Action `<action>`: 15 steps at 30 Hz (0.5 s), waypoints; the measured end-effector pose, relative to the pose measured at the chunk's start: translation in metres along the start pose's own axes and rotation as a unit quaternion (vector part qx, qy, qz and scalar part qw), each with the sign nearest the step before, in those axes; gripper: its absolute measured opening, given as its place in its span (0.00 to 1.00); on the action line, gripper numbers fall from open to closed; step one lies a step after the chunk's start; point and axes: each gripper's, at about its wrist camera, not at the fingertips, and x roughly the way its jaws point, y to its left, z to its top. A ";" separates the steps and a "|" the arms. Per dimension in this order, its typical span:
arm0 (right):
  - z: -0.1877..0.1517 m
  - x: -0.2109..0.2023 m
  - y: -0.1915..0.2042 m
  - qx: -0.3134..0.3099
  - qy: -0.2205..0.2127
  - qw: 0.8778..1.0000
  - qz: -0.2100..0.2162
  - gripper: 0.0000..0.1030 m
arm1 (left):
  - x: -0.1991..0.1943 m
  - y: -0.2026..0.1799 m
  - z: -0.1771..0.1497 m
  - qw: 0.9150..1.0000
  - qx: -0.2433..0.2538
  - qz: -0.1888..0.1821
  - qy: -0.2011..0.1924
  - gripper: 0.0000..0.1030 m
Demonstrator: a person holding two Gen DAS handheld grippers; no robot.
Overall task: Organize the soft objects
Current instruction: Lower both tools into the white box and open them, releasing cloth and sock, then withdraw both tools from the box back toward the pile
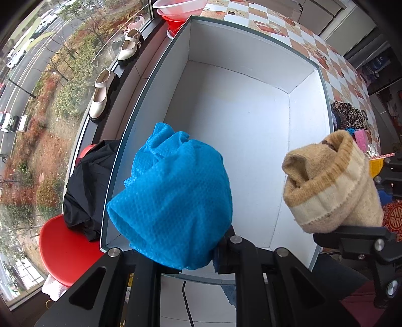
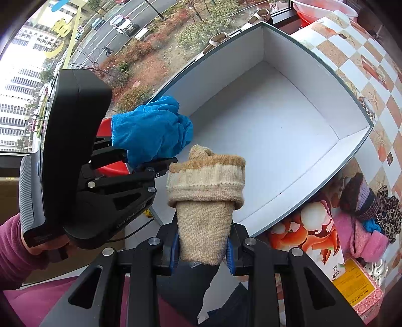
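Note:
My left gripper (image 1: 191, 254) is shut on a crumpled blue cloth (image 1: 173, 198), held above the near edge of a big white box (image 1: 226, 113) with nothing in it. My right gripper (image 2: 203, 251) is shut on a rolled beige sock (image 2: 206, 201), also above the box's near edge (image 2: 289, 113). In the left wrist view the sock (image 1: 331, 186) is at the right, with the right gripper (image 1: 356, 236) under it. In the right wrist view the blue cloth (image 2: 150, 130) and left gripper (image 2: 140, 166) are at the left.
A pile of soft items, pink, leopard-print and dark (image 2: 369, 216), lies right of the box on the checked tablecloth (image 2: 364, 63). A black garment (image 1: 88, 191) lies on a red chair (image 1: 65, 249) at the left. Two cream shoes (image 1: 100, 95) stand on the window sill. Red and pink basins (image 1: 178, 12) sit beyond the box.

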 end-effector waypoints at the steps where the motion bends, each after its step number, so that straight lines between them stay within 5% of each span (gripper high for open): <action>1: 0.001 0.000 0.000 0.001 0.000 1.000 -0.001 0.29 | -0.001 -0.001 0.000 1.000 0.001 0.002 -0.001 0.21; 2: 0.001 0.000 0.000 0.001 -0.001 1.000 -0.001 0.29 | -0.001 -0.001 0.000 1.000 0.003 0.005 0.000 0.25; 4: 0.003 -0.001 -0.001 0.007 -0.001 1.000 0.004 0.29 | -0.001 -0.002 0.000 1.000 0.003 0.010 0.002 0.56; 5: 0.003 -0.001 -0.002 0.011 0.000 1.000 0.006 0.31 | -0.001 -0.001 0.000 1.000 0.001 0.014 0.002 0.62; 6: 0.003 -0.001 -0.003 0.016 0.001 1.000 0.004 0.43 | -0.002 0.000 0.001 1.000 -0.002 0.016 0.001 0.70; 9: 0.002 -0.006 -0.006 0.027 -0.004 0.999 -0.038 0.79 | -0.007 0.001 0.003 1.000 -0.008 0.016 -0.003 0.73; 12: 0.002 -0.015 -0.016 0.054 -0.012 0.997 -0.053 0.97 | -0.004 0.003 0.009 1.000 -0.016 0.015 0.010 0.81; 15: -0.001 -0.030 -0.026 0.074 -0.033 0.995 -0.054 0.99 | 0.007 0.005 0.014 0.998 -0.032 0.006 0.049 0.83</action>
